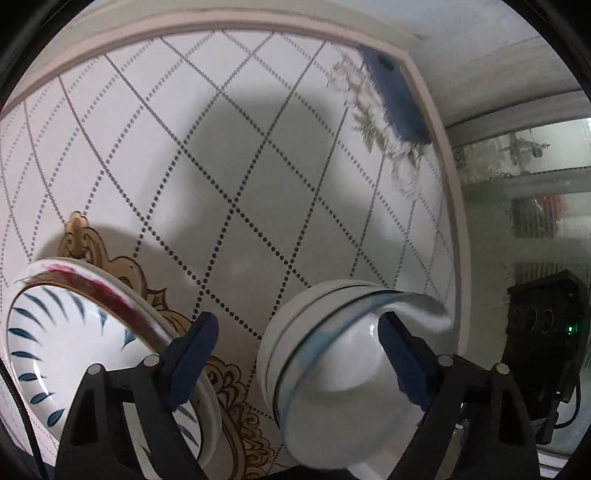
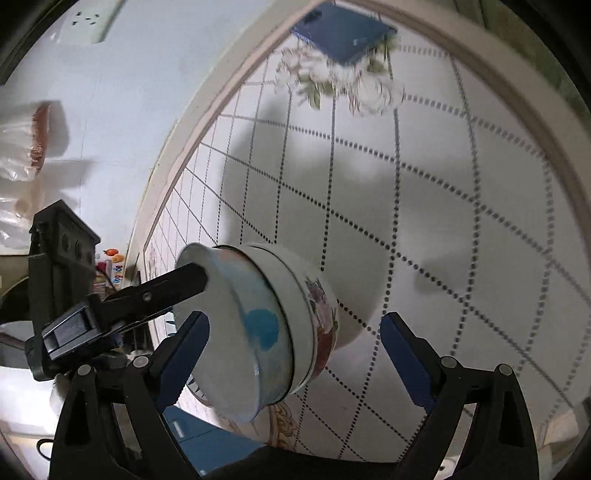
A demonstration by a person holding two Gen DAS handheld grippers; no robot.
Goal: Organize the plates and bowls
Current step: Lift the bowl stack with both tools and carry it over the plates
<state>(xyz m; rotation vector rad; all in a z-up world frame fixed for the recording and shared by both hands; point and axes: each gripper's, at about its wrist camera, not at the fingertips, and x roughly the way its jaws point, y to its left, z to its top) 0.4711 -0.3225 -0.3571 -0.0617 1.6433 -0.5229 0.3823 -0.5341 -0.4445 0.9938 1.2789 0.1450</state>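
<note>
1. Bench (image 1: 229, 155): round top, glossy white cover with a dotted diamond grid, gold scroll print near the lower edge, pale raised rim.
2. Stacked bowls (image 1: 332, 369): glazed ceramic, round, nested. Inner bowl has a blue band and a blue blotch; outer one shows a floral print in the right wrist view (image 2: 258, 325).
3. The stack is tipped on its side, held off the bench. In the left view the openings face toward the camera and to the right. In the right view they face left, bases pointing right over the bench.
4. Left hand-held gripper (image 1: 299, 362): jaws wide. Its right pad (image 1: 402, 365) sits inside the inner bowl against the wall. Its left pad is clear of the stack on the outside. Cannot tell if it is actually clamping.
5. Right hand-held gripper (image 2: 295, 354): jaws wide, the stack lies between the blue pads; contact unclear.
6. Plate (image 1: 92, 350): white glazed, blue leaf strokes, dark red smear on the rim, lower left of the left view, behind the left pad.
7. Blue flat rectangular object (image 2: 343, 33) lies at the far bench edge on a floral print.
</note>
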